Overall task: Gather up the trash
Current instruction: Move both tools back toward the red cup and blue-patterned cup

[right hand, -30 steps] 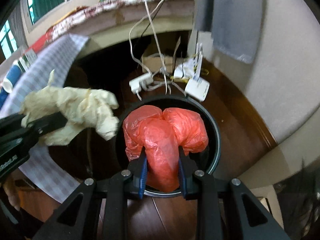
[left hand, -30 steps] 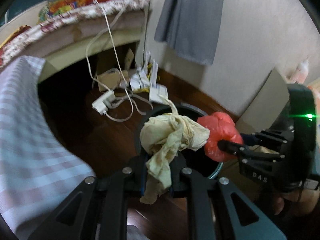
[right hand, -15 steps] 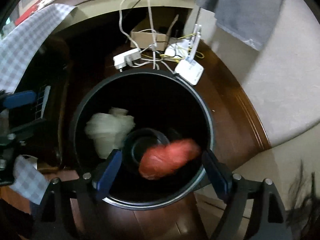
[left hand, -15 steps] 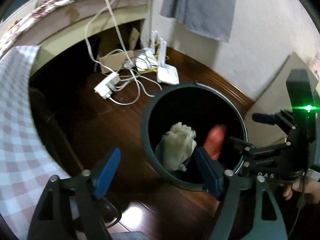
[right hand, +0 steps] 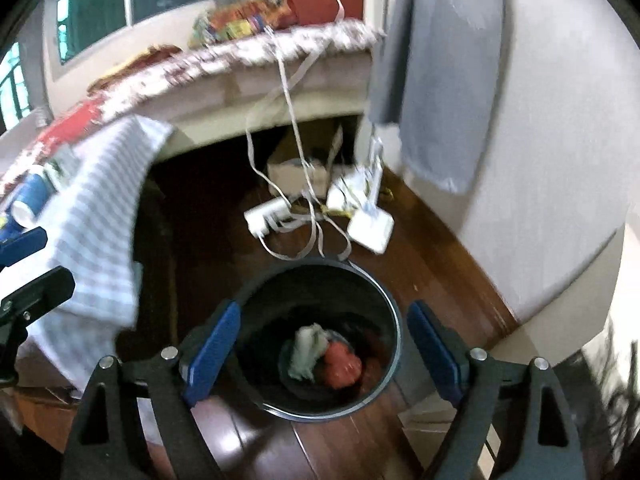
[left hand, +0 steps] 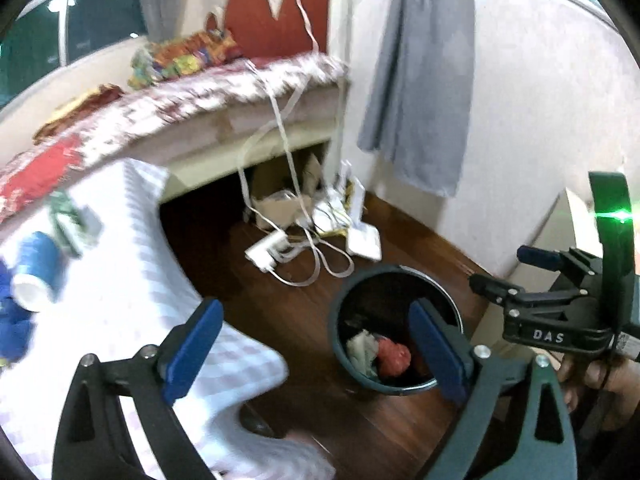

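A drop into the bin has just been completed. In the right wrist view the dark round trash bin (right hand: 394, 320) sits at lower centre, and two pieces of trash lie at its bottom, touching: a crumpled cream paper wad (right hand: 306, 350) and a red plastic bag (right hand: 342, 364). The right gripper (right hand: 322, 354) is seen above the bin with its jaws spread wide and nothing between the blue pads (right hand: 212, 350); they have just been opening. In the left wrist view the left gripper (left hand: 316, 354) has likewise just been opened further, and it is empty, with the bin at lower right of that frame.

The step in hand is judged to be the withdrawal after release. More trash is probably still to be gathered: a blue paper cup (left hand: 34, 270) lies on its side on the checked tablecloth (left hand: 120, 280) at the left edge. The next move calls for a turn toward that table and a grip gentle enough not to crush the cup out of the jaws.
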### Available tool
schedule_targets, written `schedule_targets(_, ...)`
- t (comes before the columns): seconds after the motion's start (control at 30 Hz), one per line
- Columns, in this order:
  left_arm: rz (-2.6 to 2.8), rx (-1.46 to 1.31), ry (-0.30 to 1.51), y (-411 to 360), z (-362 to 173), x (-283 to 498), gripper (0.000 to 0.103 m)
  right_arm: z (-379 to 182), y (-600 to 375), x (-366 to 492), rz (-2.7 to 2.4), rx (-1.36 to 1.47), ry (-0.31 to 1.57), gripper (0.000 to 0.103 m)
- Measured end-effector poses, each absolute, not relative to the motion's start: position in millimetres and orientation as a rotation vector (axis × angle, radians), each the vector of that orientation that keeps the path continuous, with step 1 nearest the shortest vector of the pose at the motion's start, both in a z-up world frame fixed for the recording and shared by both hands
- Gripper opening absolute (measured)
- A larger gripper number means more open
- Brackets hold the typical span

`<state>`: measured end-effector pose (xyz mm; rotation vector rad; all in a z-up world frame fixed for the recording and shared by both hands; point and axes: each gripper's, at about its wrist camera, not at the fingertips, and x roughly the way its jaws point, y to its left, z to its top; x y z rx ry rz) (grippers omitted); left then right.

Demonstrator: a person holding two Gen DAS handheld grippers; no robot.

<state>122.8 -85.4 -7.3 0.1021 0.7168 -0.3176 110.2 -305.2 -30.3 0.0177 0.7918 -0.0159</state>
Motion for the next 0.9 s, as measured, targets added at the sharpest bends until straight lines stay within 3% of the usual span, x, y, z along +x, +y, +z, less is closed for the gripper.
schedule_targets(0.3, -0.120, 0.059, 0.651, -5, 16, 108, 0.095, 20, -211, 106, 0.160, -0.032, 0.688, 0.089)
schedule_targets(0.9, 0.126, -0.091, 0.603, 109, 18, 54, 0.095, 43, -103, 96, 0.372, -0.107, 0.637, 0.089)
